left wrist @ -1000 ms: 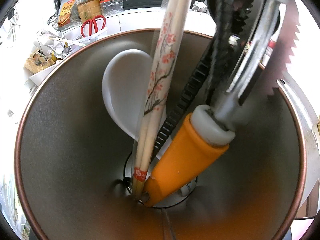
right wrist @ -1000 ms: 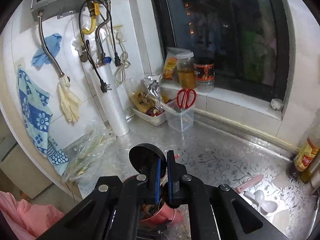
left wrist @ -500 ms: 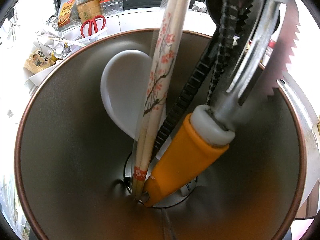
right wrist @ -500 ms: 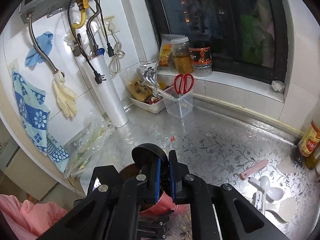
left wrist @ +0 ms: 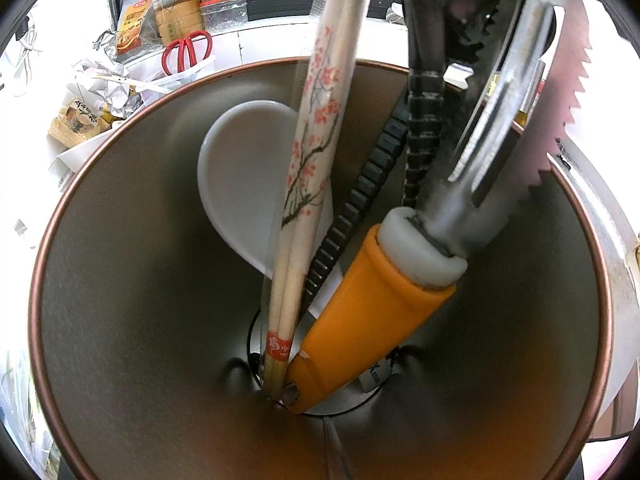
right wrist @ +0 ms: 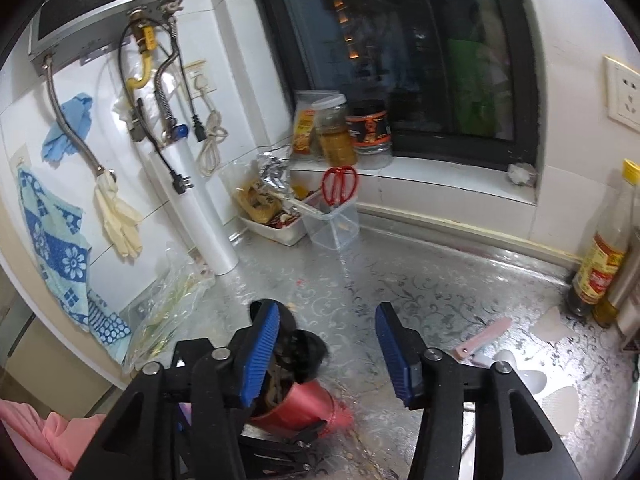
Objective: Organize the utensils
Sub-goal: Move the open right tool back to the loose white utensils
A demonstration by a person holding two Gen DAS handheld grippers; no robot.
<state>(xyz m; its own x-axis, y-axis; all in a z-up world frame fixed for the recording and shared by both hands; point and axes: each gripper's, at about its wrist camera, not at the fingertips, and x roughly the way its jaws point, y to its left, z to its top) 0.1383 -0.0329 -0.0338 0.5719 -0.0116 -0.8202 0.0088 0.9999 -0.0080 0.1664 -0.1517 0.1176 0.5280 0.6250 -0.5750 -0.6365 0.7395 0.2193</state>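
1. My right gripper [right wrist: 328, 316] is spread wide. The jaws have just been opening and there's nothing between the blue pads [right wrist: 260, 344], only bare countertop [right wrist: 400, 272] showing through the gap.
2. The red cup [right wrist: 308, 404] sits at the lower left of the right wrist view, partly behind the left pad. The black ladle [right wrist: 304, 348] stands in it, its round head just beside that pad, not pinched.
3. The left wrist view looks straight down into the cup, and its copper rim [left wrist: 120, 184] nearly fills the frame.
4. Inside, the chopsticks [left wrist: 312, 152] lean up the middle, the white spoon [left wrist: 240, 176] rests against the far wall left of them, and the orange-handled tool [left wrist: 372, 312] leans right with its serrated blade [left wrist: 560, 92] sticking out past the rim. The ladle handle [left wrist: 428, 80] runs up between chopsticks and blade.
5. The open room in the cup is the whole left and lower side. The right side is crowded.
6. Black parts of my left gripper [right wrist: 288, 438] show under the cup, but I can't tell whether it's clamped on.
7. Loose utensils lie at the lower right of the counter, well apart from the cup: a pink-handled tool [right wrist: 486, 338] and white spoons [right wrist: 528, 376].
8. The middle of the counter is clear. The edges are cluttered, with a scissors tub [right wrist: 340, 216] at the back and bottles [right wrist: 604, 256] at far right.
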